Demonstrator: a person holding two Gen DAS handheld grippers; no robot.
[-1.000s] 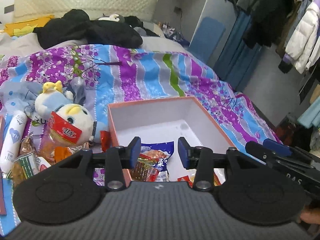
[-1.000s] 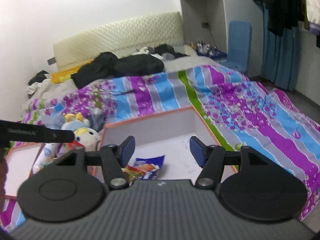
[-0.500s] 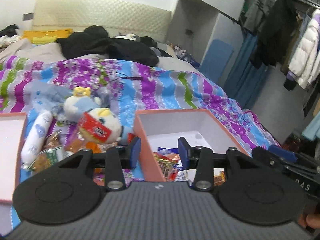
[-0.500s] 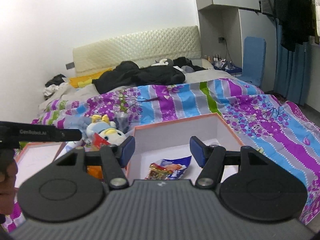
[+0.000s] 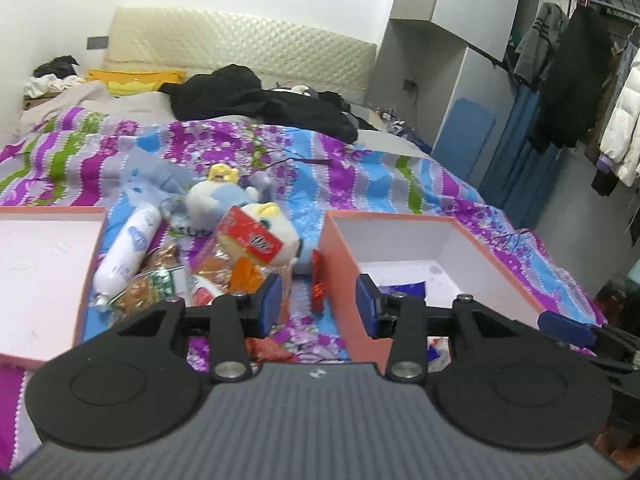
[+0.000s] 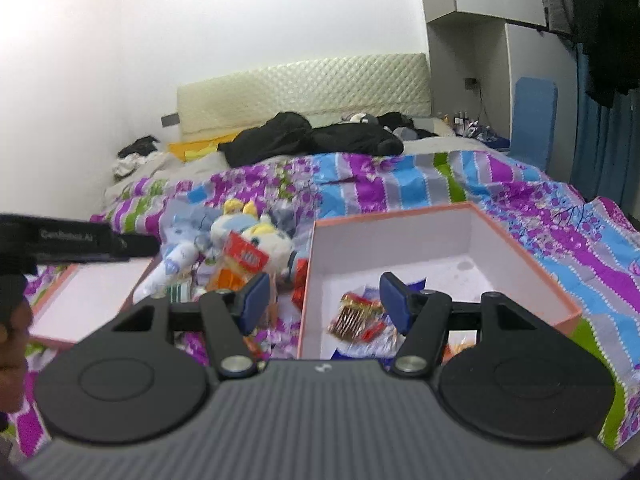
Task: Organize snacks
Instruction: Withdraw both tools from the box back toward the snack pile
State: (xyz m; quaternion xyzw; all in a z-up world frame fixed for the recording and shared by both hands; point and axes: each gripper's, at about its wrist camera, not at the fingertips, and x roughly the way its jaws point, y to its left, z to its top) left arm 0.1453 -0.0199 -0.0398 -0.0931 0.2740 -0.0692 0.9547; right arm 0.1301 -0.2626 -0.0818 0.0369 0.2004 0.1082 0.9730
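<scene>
Left claw (image 5: 318,304): spread, nothing between the blue pads. In the left wrist view it sits at lower centre, straddling the near left wall of the orange box (image 5: 340,256), with one pad outside the box and one over its inside.

Right claw (image 6: 325,302): spread wider, nothing pinched. In the right wrist view it sits at lower centre, straddling the left wall of the same box (image 6: 520,248).

Snacks, location 1: inside the box, near corner. A red and gold packet (image 6: 354,316) lies on a blue bag (image 6: 416,282).

Snacks, location 2: a loose pile (image 5: 168,280) on the striped bedspread (image 5: 400,184), left of centre in the left wrist view, between the box and a shallow lid (image 5: 36,264) at the left edge. The pile includes a white tube-shaped pack (image 5: 128,252) and an orange packet (image 5: 244,276). A plush duck (image 5: 276,232) lies at the back of the pile, carrying a red-labelled bag (image 5: 250,238).

Black clothing (image 5: 256,96) lies at the head of the bed.
</scene>
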